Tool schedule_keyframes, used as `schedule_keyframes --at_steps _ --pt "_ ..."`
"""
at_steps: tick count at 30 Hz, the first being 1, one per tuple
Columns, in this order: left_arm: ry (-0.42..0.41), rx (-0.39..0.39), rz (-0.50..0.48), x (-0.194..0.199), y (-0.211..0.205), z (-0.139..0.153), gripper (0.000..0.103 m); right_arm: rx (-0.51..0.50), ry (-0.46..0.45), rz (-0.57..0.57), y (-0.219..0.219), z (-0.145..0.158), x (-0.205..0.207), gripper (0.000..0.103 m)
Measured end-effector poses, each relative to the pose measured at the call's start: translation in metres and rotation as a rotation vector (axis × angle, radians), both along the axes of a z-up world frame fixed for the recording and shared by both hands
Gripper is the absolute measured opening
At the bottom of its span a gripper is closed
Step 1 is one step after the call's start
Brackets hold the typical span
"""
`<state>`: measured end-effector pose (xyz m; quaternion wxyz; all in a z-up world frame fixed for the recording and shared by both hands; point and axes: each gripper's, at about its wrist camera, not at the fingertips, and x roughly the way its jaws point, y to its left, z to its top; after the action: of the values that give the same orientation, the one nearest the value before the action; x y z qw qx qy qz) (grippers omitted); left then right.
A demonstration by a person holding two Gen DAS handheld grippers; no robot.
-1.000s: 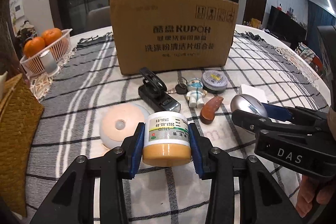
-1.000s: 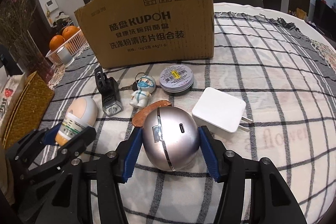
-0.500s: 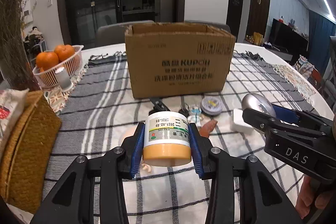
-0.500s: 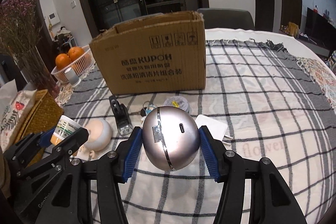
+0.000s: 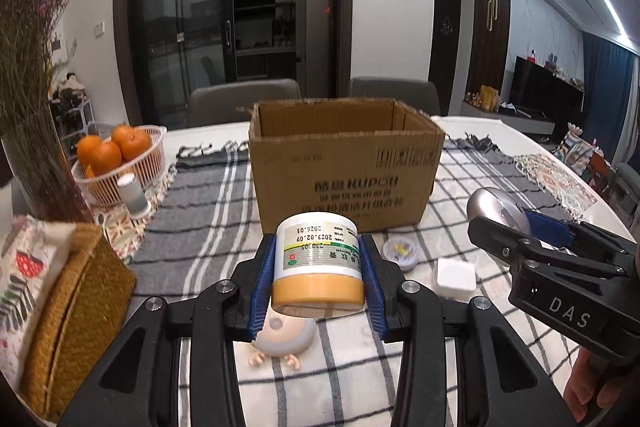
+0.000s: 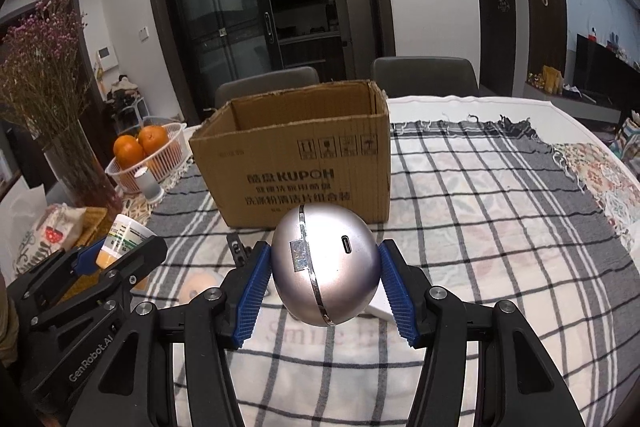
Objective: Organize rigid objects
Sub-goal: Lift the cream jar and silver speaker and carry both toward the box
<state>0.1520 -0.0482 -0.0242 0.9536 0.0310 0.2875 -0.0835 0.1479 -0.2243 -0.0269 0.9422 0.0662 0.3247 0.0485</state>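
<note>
Both tools raised | left tool [image 5: 318, 277] clamps jar [image 5: 318, 267] | right tool [image 6: 326, 285] clamps silver ball [image 6: 326, 267]

box [image 5: 344, 167]: matt brown corrugated cardboard, ragged top edge | jar [image 5: 318, 263]: smooth plastic, glossy paper label | egg-shaped case [image 6: 326, 267]: brushed silver metal look, satin sheen, chrome seam | tablecloth [image 6: 480, 207]: woven checked cloth, fringed | fruit basket [image 5: 140, 163]: white plastic lattice | left gripper [image 5: 318, 283], right gripper [image 6: 326, 287]: matt black plastic, ribbed blue pads
</note>
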Motion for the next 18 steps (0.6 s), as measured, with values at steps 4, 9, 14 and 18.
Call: schedule_keyframes --at_steps 4,9,14,18 --pt "-0.012 -0.008 -0.008 0.008 0.001 0.01 0.04 -0.003 -0.018 -0.005 0.002 0.01 0.004 0.056" --pt "-0.028 -0.007 -0.022 0.021 0.0 0.022 0.04 0.001 -0.039 -0.013 0.002 0.021 0.013 0.056" --pt "-0.056 0.005 -0.025 0.032 -0.001 0.034 0.04 0.004 -0.059 -0.028 0.0 0.032 0.023 0.056" --pt "-0.078 0.022 -0.021 0.042 -0.001 0.043 0.04 -0.002 -0.075 -0.028 0.001 0.041 0.032 0.056"
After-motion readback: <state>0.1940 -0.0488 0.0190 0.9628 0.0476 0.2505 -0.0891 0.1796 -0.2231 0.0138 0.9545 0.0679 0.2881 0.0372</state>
